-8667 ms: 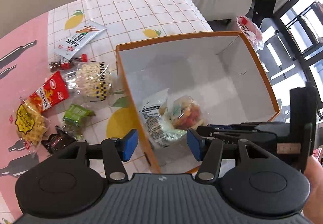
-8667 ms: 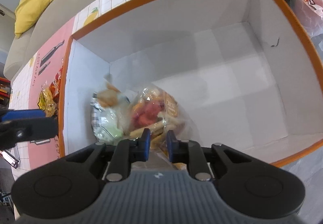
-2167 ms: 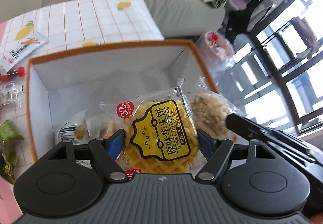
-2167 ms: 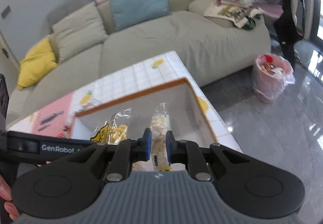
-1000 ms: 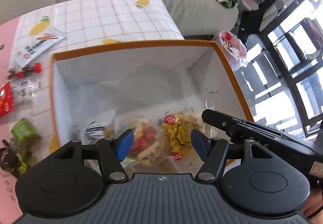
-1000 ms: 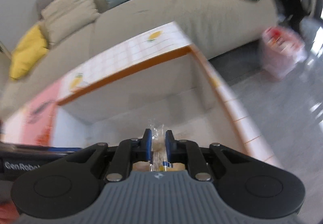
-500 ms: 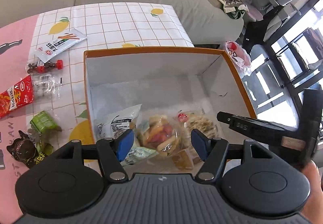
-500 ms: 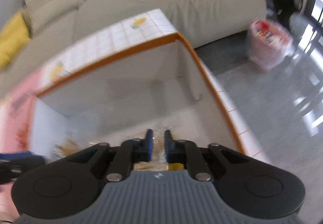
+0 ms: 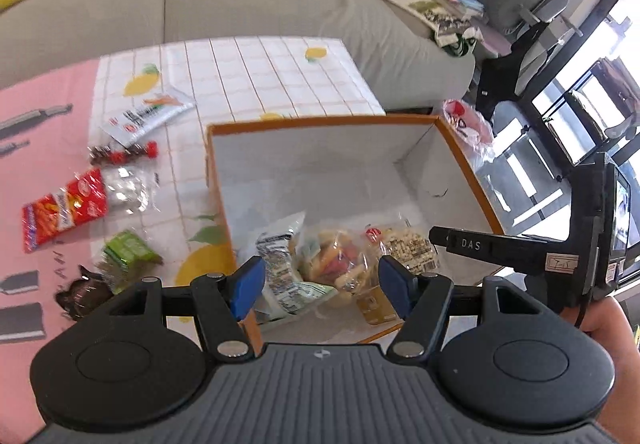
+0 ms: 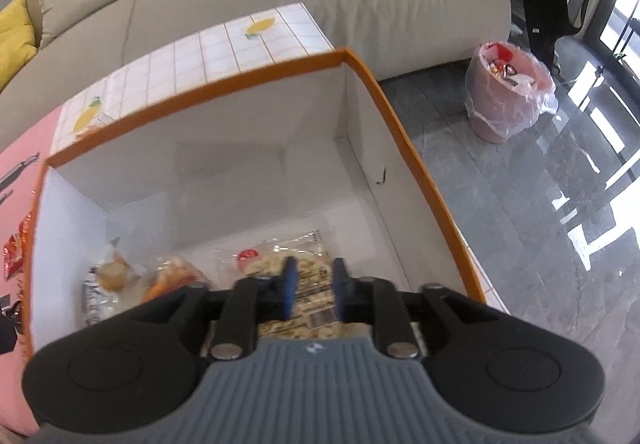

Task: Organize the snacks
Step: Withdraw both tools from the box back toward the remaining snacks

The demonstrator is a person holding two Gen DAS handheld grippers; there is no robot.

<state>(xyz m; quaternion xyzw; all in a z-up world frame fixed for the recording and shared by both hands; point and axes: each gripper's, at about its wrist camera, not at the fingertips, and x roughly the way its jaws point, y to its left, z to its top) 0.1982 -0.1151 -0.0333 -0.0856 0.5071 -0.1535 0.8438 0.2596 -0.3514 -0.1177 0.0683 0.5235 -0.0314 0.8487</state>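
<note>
1. While your left gripper [image 9: 322,286] hangs above the near edge of the orange-rimmed box [image 9: 320,121], the left wrist view shows its blue pads spread wide with nothing between them.
   - Inside the box, along the near wall: a white printed packet [image 9: 280,268], a clear bag of mixed colourful snacks [image 9: 336,264], and a clear packet of pale puffed pieces [image 9: 408,244], touching one another in a row.
   - On the tablecloth [image 9: 260,76] to the left of the box, snacks not yet boxed: a red pouch [image 9: 64,208], a green packet [image 9: 128,254], a dark wrapper [image 9: 80,294], a clear packet [image 9: 124,192], a small red-capped item [image 9: 124,154] and a long white sachet [image 9: 146,116].
   - Your right-hand tool reaches in from the right, over the box.

2. Right wrist view: the right gripper [image 10: 312,294] points down into the box, jaws opening and still narrow; the puffed-piece packet [image 10: 296,264] lies beneath them on the box floor, and blur hides whether the pads still touch its film.

3. Handling judgement: all these packets look light, soft and crinkly, and the film is likely slippery.
   - The puffed contents and the mixed bag probably crush easily, so pinch a sealed end seam rather than the middle.
   - The red pouch lies flat; take it by an edge.
   - The green packet looks firmer, so a grip across its short side should do.
</note>
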